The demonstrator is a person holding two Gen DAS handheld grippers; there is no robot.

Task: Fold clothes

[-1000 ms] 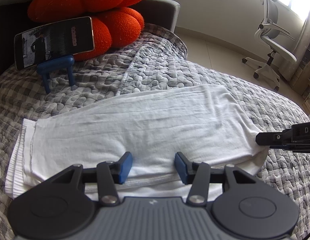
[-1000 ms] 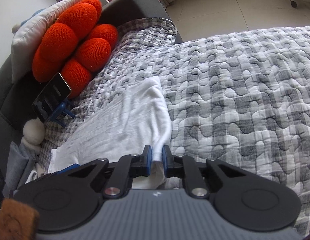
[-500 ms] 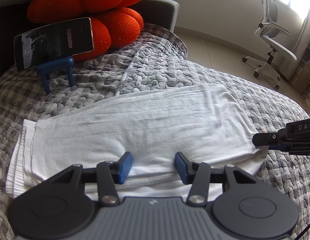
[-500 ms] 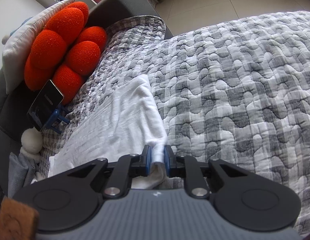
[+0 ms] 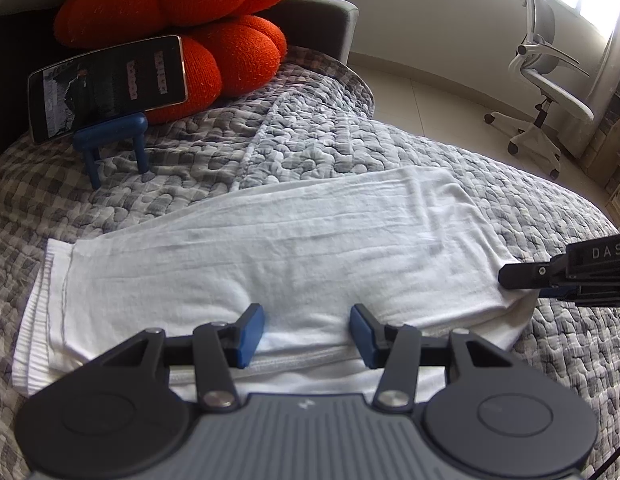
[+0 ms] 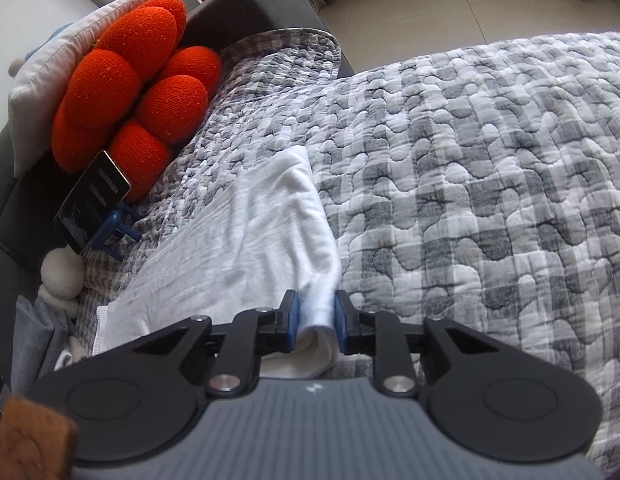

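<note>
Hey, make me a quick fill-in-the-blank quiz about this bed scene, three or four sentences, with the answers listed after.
1. The folded garment lying on the quilt is ____ in colour.
2. The right claw grips one ____ of the garment.
3. The phone leans on a small blue stand in front of an ____ cushion.
4. The left claw has its pads ____ over the garment's near edge.

Answers: white; end; orange; apart

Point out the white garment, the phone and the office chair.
garment (image 5: 270,264), left wrist view, middle of folded top layer
phone (image 5: 110,84), left wrist view, screen centre
chair (image 5: 558,88), left wrist view, seat
</note>
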